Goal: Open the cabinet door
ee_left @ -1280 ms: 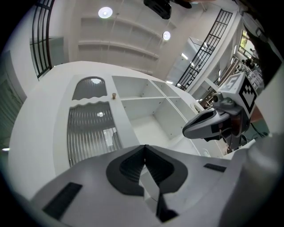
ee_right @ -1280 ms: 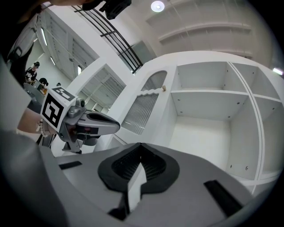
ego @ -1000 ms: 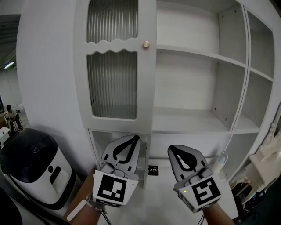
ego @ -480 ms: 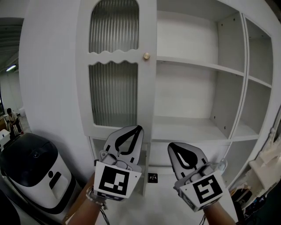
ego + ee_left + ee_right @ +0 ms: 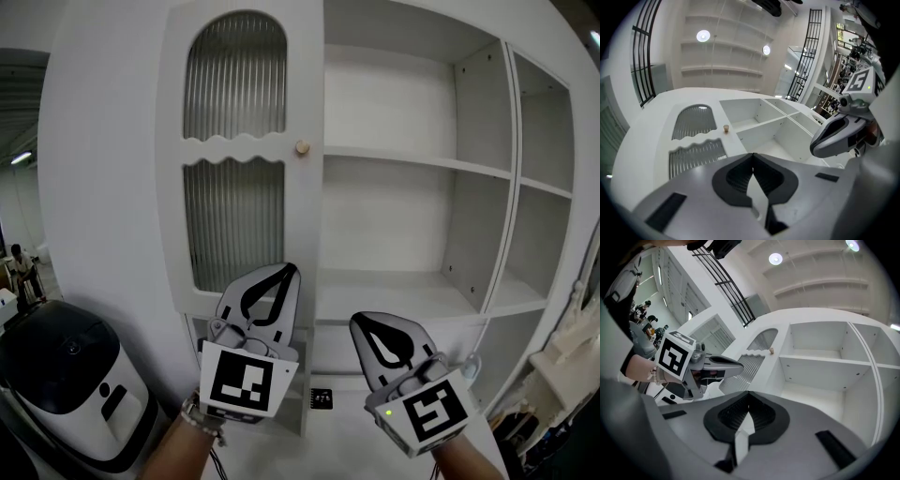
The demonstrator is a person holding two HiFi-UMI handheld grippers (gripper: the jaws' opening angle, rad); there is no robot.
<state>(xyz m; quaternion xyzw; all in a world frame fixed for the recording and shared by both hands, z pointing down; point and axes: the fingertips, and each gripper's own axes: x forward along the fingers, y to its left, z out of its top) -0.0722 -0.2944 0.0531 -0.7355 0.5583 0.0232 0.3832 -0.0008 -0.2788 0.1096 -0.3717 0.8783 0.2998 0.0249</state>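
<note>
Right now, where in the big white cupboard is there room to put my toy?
The open white shelves look bare: the wide lower shelf between the white ribbed-glass door and the upright divider, the shelf above it, and the narrow right-hand shelves. It is crowded low down at the right, where pale clutter sits.

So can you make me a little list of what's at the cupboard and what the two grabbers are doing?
cupboard door: closed, ribbed glass, on the cupboard's left side
knob: small, on the door's right edge, nothing touching it
shelves: open, to the right of the door
left gripper: jaws together, holding nothing, low in front of the door
right gripper: jaws together, holding nothing, lower than the left one
container: black and white, on the floor at the left
job: door not yet opened
</note>
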